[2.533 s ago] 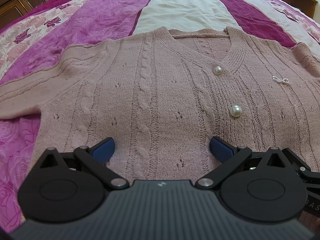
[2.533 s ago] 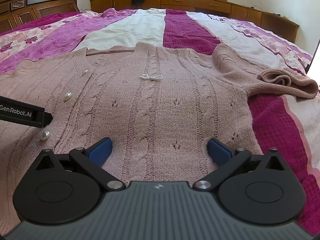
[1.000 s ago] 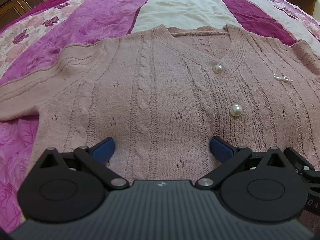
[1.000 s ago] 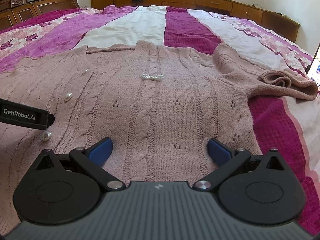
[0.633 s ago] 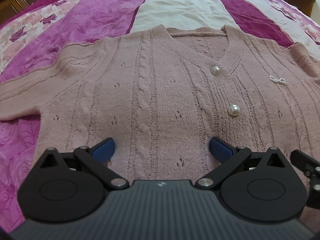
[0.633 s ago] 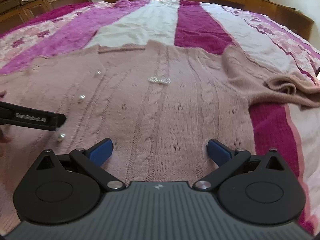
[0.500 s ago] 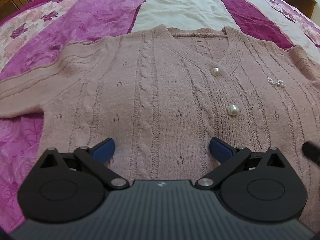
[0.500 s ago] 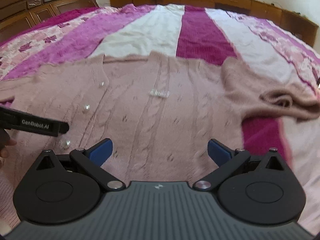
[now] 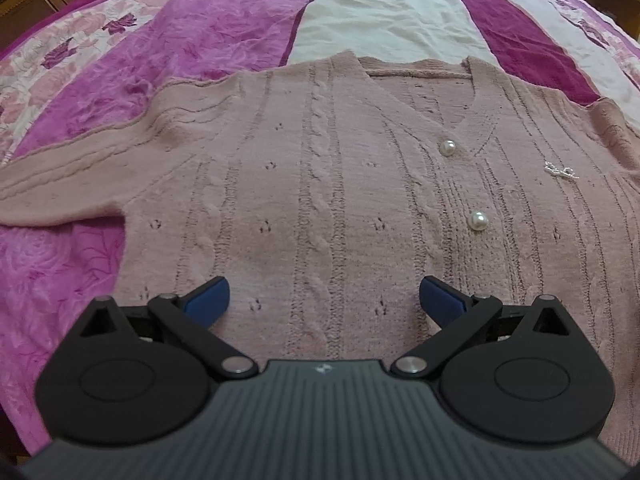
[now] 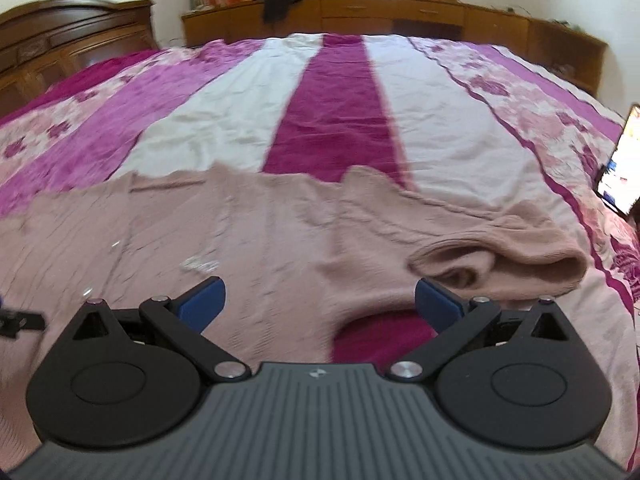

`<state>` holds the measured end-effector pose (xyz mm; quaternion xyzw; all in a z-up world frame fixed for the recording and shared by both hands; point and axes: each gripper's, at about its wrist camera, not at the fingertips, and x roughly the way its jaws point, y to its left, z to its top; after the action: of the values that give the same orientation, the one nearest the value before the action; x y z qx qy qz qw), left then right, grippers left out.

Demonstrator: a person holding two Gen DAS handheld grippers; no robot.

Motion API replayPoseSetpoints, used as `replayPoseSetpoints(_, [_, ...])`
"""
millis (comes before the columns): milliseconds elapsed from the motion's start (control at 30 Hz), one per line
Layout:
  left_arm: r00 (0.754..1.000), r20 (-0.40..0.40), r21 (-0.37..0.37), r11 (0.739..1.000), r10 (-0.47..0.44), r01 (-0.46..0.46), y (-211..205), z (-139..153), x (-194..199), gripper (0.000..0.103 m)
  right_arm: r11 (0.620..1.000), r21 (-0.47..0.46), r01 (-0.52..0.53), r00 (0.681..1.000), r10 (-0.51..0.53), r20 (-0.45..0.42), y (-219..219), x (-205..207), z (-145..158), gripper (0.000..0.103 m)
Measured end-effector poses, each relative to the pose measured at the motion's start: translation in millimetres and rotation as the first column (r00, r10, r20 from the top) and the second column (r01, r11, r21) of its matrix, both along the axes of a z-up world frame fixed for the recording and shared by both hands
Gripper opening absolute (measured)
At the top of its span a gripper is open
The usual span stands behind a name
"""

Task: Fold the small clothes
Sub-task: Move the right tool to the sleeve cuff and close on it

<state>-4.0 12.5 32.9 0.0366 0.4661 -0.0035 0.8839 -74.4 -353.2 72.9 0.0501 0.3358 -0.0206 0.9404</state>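
Pink cable-knit cardigan point(image 9: 320, 184) lies flat on striped bedspread point(image 9: 224, 28); left gripper point(image 9: 323, 300) and right gripper point(image 10: 318, 300) both spread wide, empty.

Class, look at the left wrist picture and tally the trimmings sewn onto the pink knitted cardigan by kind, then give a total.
Round white pearl buttons: 2, the upper button just below the V-neck and the lower button nearer the camera.
Small silvery beaded bows: 1, the bow right of the buttons.
Total: 3 trimmings on the pink cable-knit cardigan.
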Motion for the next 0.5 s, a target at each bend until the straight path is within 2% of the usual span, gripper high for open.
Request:
replayPoseSetpoints(300, [1.0,-0.003,0.029,1.0,0.01,-0.01,-3.5,-0.9,5.1,0.103,0.997,-0.018,0.076,0.996,-0.075,0.045,-61.6,27.0,0.0,0.103])
replayPoseSetpoints(500, [1.0,-0.014,0.042,0.999,0.023,-0.023,-3.8,-4.4,7.7,0.103,0.992,-0.047,0.117,0.993,-0.117,0.015,-90.4,44.7,-19.6,0.103])
